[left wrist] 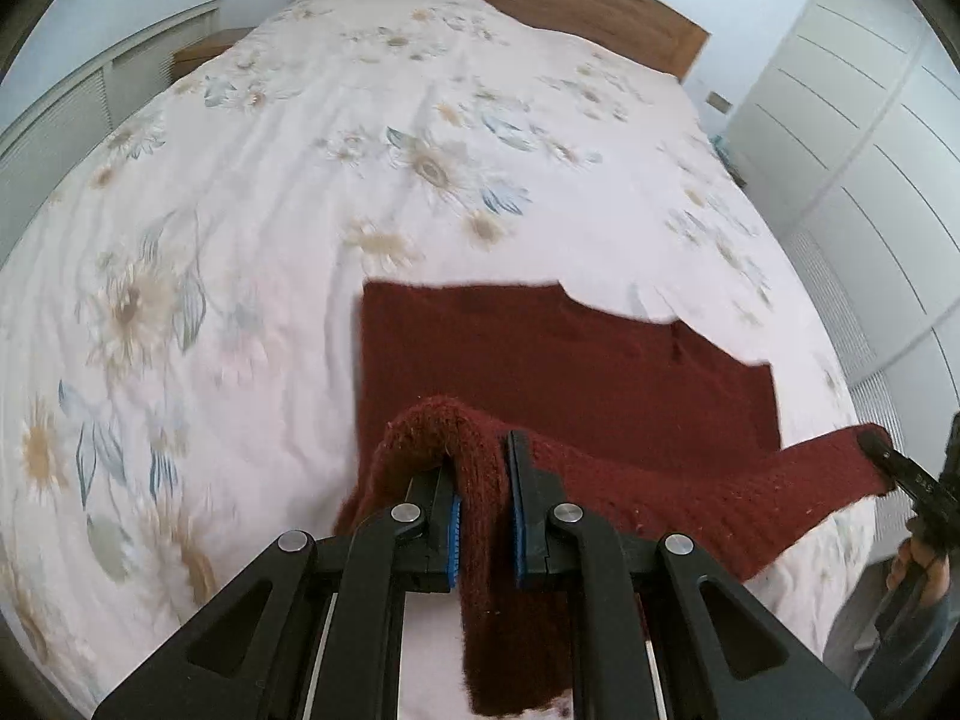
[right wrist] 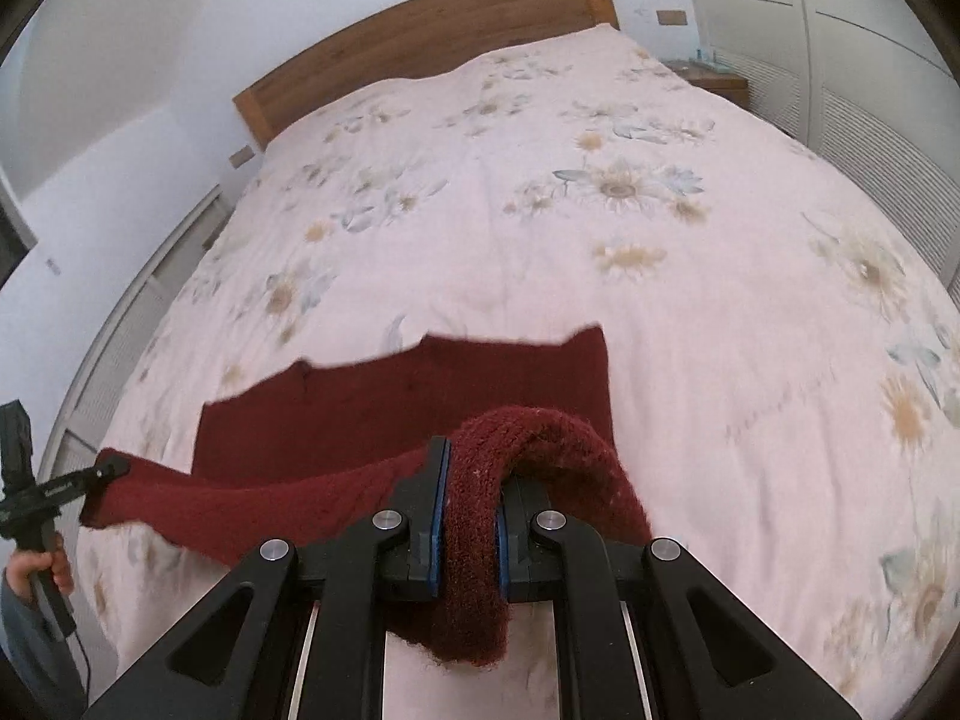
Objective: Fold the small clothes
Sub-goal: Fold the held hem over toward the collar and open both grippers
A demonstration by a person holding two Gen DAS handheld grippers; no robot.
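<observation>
A dark red knitted garment (left wrist: 558, 360) lies partly on the bed, its far part flat and its near edge lifted off the cover. My left gripper (left wrist: 483, 468) is shut on the near left corner of that edge, and the knit bunches over its left finger and hangs down between the arms. My right gripper (right wrist: 471, 480) is shut on the other corner of the garment (right wrist: 420, 408), with the thick hem looped over its right finger. The lifted edge stretches between both grippers. Each view shows the other gripper at its side edge: the right gripper (left wrist: 882, 456), the left gripper (right wrist: 108, 471).
The bed (left wrist: 300, 210) carries a pale pink cover with a flower print and has a wooden headboard (right wrist: 420, 30). White wardrobe doors (left wrist: 870, 120) stand on one side, a slatted white panel (left wrist: 54, 120) on the other. A hand (right wrist: 36, 570) grips the left tool's handle.
</observation>
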